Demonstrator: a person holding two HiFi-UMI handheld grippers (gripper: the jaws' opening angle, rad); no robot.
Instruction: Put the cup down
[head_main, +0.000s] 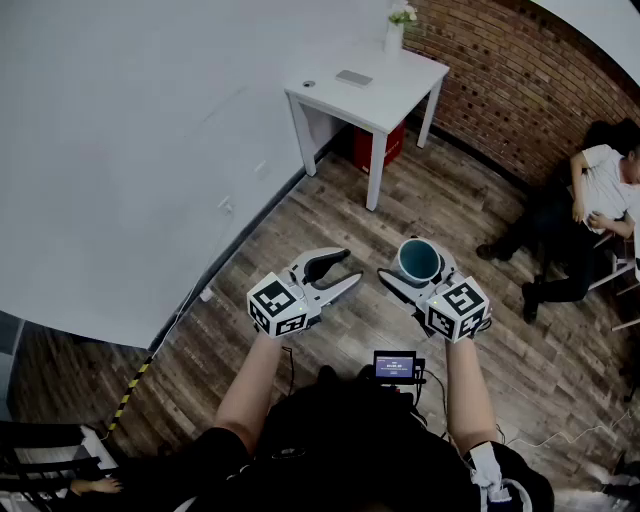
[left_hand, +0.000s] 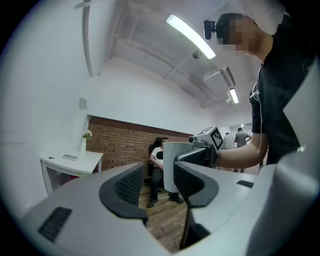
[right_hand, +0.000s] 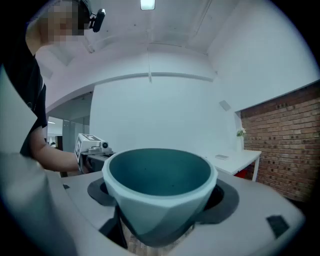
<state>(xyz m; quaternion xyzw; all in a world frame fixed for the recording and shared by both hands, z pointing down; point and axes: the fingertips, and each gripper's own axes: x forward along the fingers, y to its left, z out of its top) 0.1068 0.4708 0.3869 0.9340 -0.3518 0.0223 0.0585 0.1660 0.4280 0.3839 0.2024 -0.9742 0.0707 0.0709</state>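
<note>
A teal cup (head_main: 420, 260) with a pale faceted outside is held upright in mid-air above the wooden floor. My right gripper (head_main: 418, 270) is shut on it, one jaw on each side of its body. In the right gripper view the cup (right_hand: 160, 185) fills the space between the jaws and its inside looks empty. My left gripper (head_main: 345, 268) hangs level with it to the left, open and with nothing between its jaws. In the left gripper view the cup (left_hand: 171, 167) shows past the open jaws of my left gripper (left_hand: 157, 185).
A white table (head_main: 400, 95) stands ahead by the white wall, with a small vase (head_main: 397, 32) and a flat grey thing (head_main: 353, 77) on it and a red box (head_main: 383, 146) beneath. A person (head_main: 600, 195) sits at the right near the brick wall (head_main: 500, 80).
</note>
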